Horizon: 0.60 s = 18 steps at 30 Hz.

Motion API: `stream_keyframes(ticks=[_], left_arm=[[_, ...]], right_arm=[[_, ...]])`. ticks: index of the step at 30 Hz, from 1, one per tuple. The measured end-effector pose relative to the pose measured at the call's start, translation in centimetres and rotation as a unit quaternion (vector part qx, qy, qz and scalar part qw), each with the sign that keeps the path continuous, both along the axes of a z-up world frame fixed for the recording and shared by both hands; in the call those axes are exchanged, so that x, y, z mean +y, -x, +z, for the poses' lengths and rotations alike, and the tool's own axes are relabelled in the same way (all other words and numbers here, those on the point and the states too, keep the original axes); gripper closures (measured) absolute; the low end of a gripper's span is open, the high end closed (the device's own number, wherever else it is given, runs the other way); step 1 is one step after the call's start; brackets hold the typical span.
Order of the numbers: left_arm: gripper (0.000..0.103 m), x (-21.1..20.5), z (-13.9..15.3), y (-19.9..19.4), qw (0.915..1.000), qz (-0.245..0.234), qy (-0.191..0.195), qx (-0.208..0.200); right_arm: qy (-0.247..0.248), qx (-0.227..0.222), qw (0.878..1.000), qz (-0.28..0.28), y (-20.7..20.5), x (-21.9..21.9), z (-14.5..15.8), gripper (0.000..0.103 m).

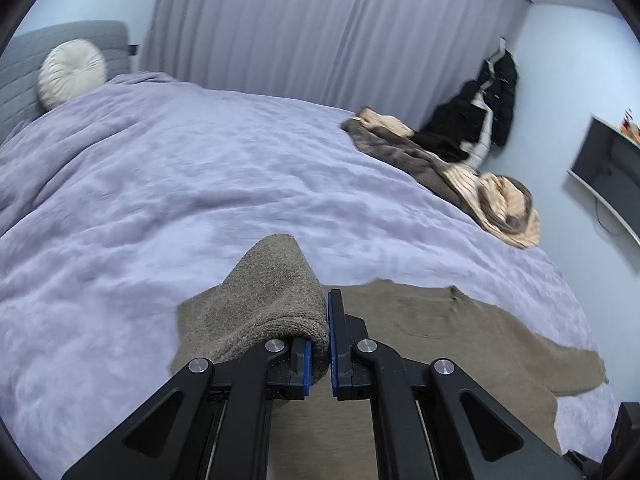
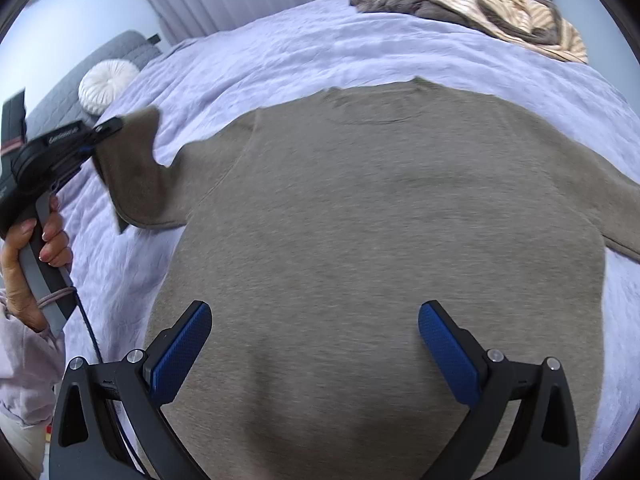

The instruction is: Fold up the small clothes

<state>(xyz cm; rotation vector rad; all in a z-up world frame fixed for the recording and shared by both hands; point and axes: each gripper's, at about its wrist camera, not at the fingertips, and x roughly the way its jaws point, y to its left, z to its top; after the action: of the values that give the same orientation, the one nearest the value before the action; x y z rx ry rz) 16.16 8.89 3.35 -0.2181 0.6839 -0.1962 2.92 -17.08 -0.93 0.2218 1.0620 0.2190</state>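
Taupe sweater point(image 2: 380, 220) spread flat, front down or up not clear, on lavender bedspread point(image 1: 160, 200), body filling most of right wrist view, hem end toward the camera, neckline point(image 2: 416, 80) at the far edge. Left gripper point(image 1: 319, 344) clamped on the sweater's left sleeve point(image 1: 276, 304), blue pads pressed together on a bunched fold of knit, sleeve end lifted clear of the bedspread and draped over the left finger. Same grip seen from the right wrist view: left gripper point(image 2: 105, 128) at the far left edge, sleeve point(image 2: 136, 176) hanging from it, folded partly back toward the body. Hand point(image 2: 24, 268) wrapped round that gripper's grey handle, pale sleeve cuff below. Right gripper point(image 2: 316, 344) spread wide over the lower body of the sweater, nothing between the blue pads point(image 2: 182, 352), contact with the fabric not resolvable. Other sleeve point(image 2: 600, 216) still laid out to the right. Pile of brown and striped clothes point(image 1: 460, 168) at the far corner of the bed, well apart from the sweater. Round white cushion point(image 1: 72, 72) against grey headboard point(image 1: 24, 68). Pleated curtain point(image 1: 320, 32) behind the bed.
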Motion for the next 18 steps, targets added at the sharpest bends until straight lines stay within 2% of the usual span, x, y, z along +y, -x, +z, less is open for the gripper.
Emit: stream_keyframes(ticks=[4,7,10,14,16,17,18], left_arm=[[0.095,-10.3,-1.6,-1.6,0.9956,-0.084,-0.025,0.032],[0.095,-16.2,-4.8,-1.8,0.987,-0.114,-0.068,0.09],[0.095,-18.1,-7.6,-1.0,0.9802,-0.124,-0.088,0.127],[0.093,-16.9,-8.7,1.0,0.9784,-0.129,-0.089,0.135],[0.04,-15.2,-8.3,2.0,0.9818,-0.114,-0.08,0.129],[0.005,-14.1,-8.0,2.4,0.986,-0.095,-0.078,0.113],[0.002,-12.8,-7.5,3.1,0.9911,-0.075,-0.07,0.084]], right_arm=[[-0.011,-0.003,0.999,-0.045,0.4,-4.3,0.3,0.0],[-0.025,0.005,0.996,-0.083,0.7,-8.1,-0.1,0.0],[-0.033,0.019,0.994,-0.106,1.1,-11.0,-1.0,0.0],[-0.053,0.025,0.991,-0.12,1.2,-13.3,-2.4,0.0],[-0.072,0.022,0.99,-0.121,0.7,-13.6,-2.8,0.0],[-0.082,0.016,0.99,-0.117,0.4,-13.6,-2.9,0.0],[-0.089,0.01,0.99,-0.111,-0.1,-13.3,-2.8,0.0]])
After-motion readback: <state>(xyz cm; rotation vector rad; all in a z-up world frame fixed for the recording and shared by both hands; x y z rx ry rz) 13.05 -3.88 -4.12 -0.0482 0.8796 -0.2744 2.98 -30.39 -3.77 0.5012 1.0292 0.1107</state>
